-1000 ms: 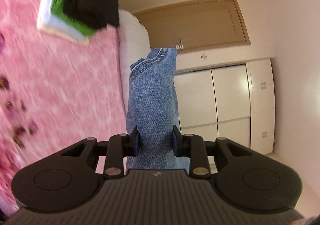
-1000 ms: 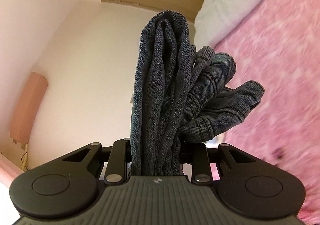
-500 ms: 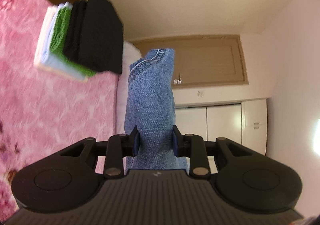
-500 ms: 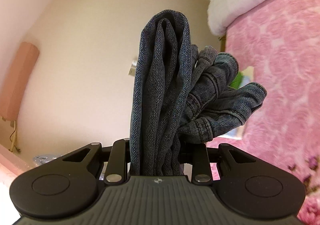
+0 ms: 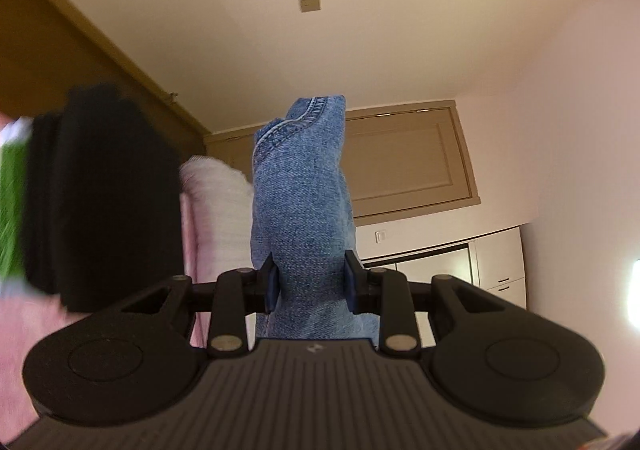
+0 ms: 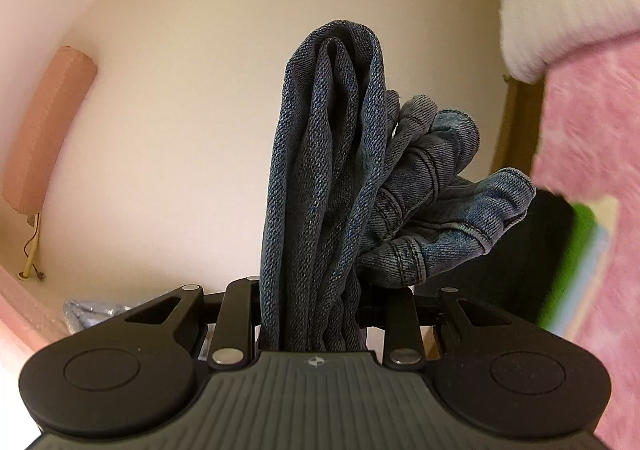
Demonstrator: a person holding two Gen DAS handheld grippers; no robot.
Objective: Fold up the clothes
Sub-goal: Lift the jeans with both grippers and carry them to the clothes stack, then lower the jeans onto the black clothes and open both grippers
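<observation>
Denim fills both views: the left gripper [image 5: 308, 282] pinches a light blue folded jeans edge [image 5: 300, 186], the right gripper [image 6: 310, 310] a darker bunched jeans bundle [image 6: 328, 178] with curled hems. Beside each, a blurred stack of black and green folded clothes [image 5: 100, 194] lies on pink bedding [image 6: 588, 130], partly cut off.

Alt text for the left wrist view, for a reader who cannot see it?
The left gripper has its jaws shut on a folded piece of blue denim sticking out ahead. Left of it, blurred, a stack of folded clothes, black and green, sits on a pink bedspread.
</observation>
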